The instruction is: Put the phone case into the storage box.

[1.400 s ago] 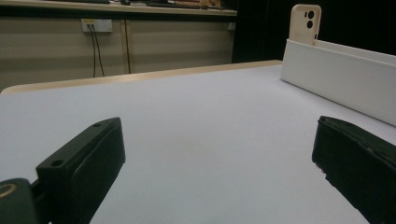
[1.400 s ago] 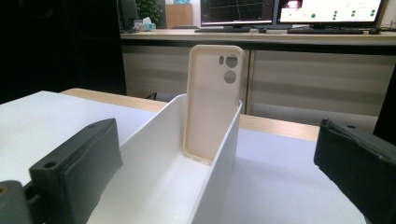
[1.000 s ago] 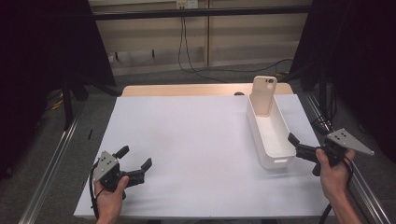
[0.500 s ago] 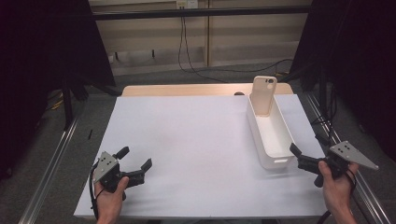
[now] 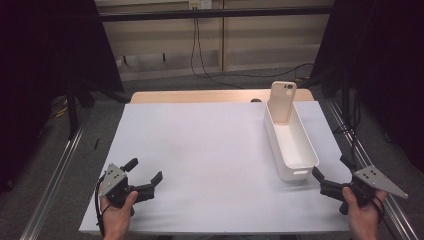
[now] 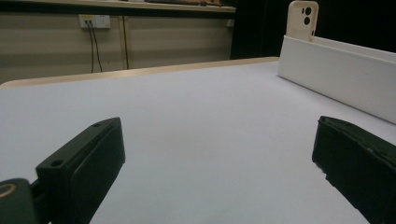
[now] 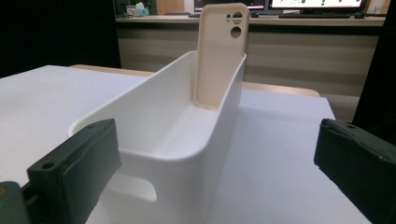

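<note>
**Open desk left, bin ahead on the right**

Ahead of the left gripper's (image 5: pixel 146 176) parted fingers (image 6: pixel 84 168) the desk (image 5: pixel 200 150) lies bare as far as the bin (image 6: pixel 336 70). Just beyond the right gripper's (image 5: pixel 330 172) spread fingers (image 7: pixel 74 163) stands the bin's near end; a phone case (image 7: pixel 219 56) leans upright at its far end. Desk beside the bin is free.

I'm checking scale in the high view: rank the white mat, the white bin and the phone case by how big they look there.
1. White mat, by far the largest.
2. White bin, long and narrow.
3. Phone case, smallest, standing on end in the bin's far end.
</note>
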